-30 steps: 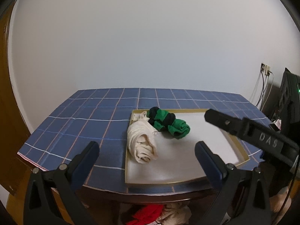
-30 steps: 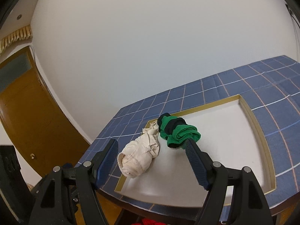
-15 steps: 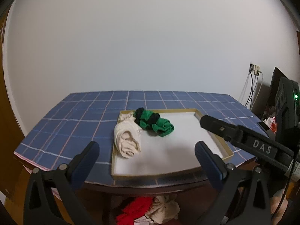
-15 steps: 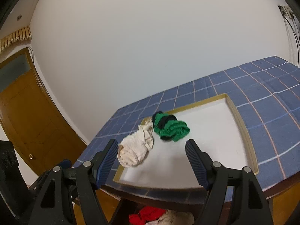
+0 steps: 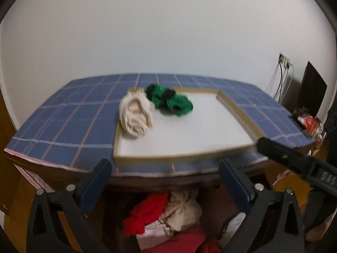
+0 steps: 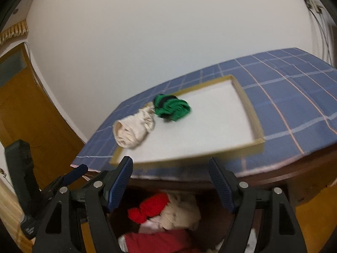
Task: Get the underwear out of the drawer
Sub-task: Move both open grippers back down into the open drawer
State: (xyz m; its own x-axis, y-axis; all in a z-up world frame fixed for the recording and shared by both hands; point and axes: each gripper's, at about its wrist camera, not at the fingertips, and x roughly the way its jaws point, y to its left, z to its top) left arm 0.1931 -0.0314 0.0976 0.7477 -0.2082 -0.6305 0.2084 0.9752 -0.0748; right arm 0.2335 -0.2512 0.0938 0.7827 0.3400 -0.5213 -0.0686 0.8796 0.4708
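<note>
An open drawer under the table edge holds bundled underwear: a red piece [image 5: 145, 213] [image 6: 150, 207], a beige piece [image 5: 182, 209] [image 6: 183, 213], and pink and dark red ones below. A cream roll [image 5: 135, 115] [image 6: 132, 127] and a green-black roll [image 5: 170, 100] [image 6: 171, 107] lie on the white gold-rimmed tray [image 5: 238, 116] [image 6: 252, 118]. My left gripper [image 5: 164, 181] is open and empty above the drawer. My right gripper [image 6: 170, 179] is open and empty above the drawer; it also shows in the left wrist view [image 5: 294, 162].
The table carries a blue checked cloth [image 5: 69, 118] [image 6: 294, 97]. A brown door [image 6: 23, 109] stands at the left. Cables and a wall socket [image 5: 284, 63] and a black panel [image 5: 311, 90] are at the right. A white wall is behind.
Both grippers have drawn back and dropped lower. The table top has receded and the drawer's clothes have come into fuller view between the fingers.
</note>
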